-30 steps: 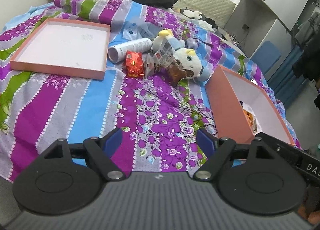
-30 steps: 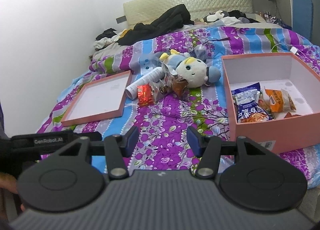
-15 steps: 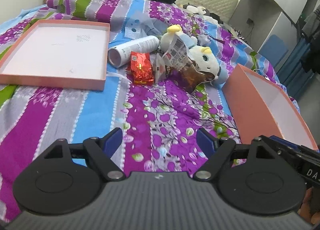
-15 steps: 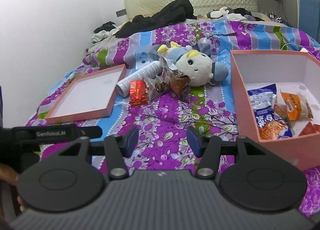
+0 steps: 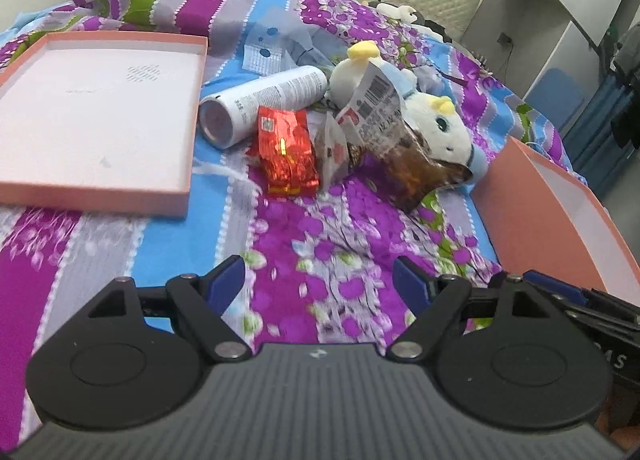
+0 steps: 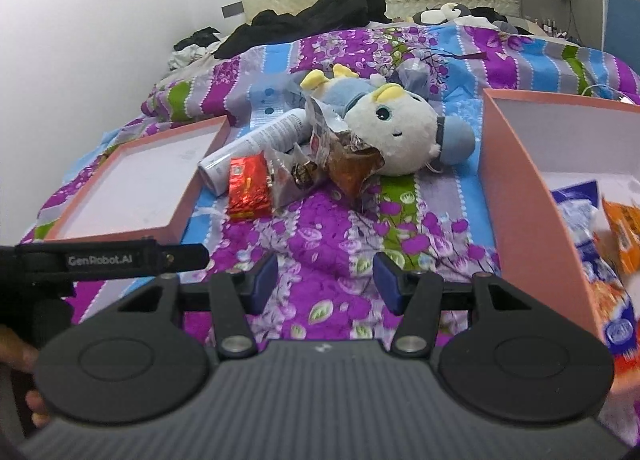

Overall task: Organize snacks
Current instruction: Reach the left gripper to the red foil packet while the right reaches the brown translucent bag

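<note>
— Where do your grippers stand?

— My left gripper (image 5: 318,280) hangs over the striped bedspread (image 5: 280,244) with its 2 fingers spread wide and nothing between them. My right gripper (image 6: 324,280) is also over the bedspread, its fingers set narrower but still apart, and empty too.

— And the snacks?

— I take the plush toy (image 6: 394,132) as my landmark. A red foil packet (image 5: 286,150) lies to its left, flat on the bedspread. Between that packet and the toy sits a small clear packet (image 5: 334,148). A larger clear bag with brown contents (image 5: 400,148) leans against the toy's front, its barcode label facing up. A white cylinder can (image 5: 260,106) lies on its side behind the red packet, left of the toy.

— The boxes?

— The pink box (image 6: 516,188) stands to the toy's right; in my right view it holds a blue-and-white packet (image 6: 580,212) and an orange packet (image 6: 624,228). The shallow pink lid (image 5: 96,116) lies far to the toy's left, inside up, beyond the can. All loose snacks are well ahead of both my grippers.
</note>
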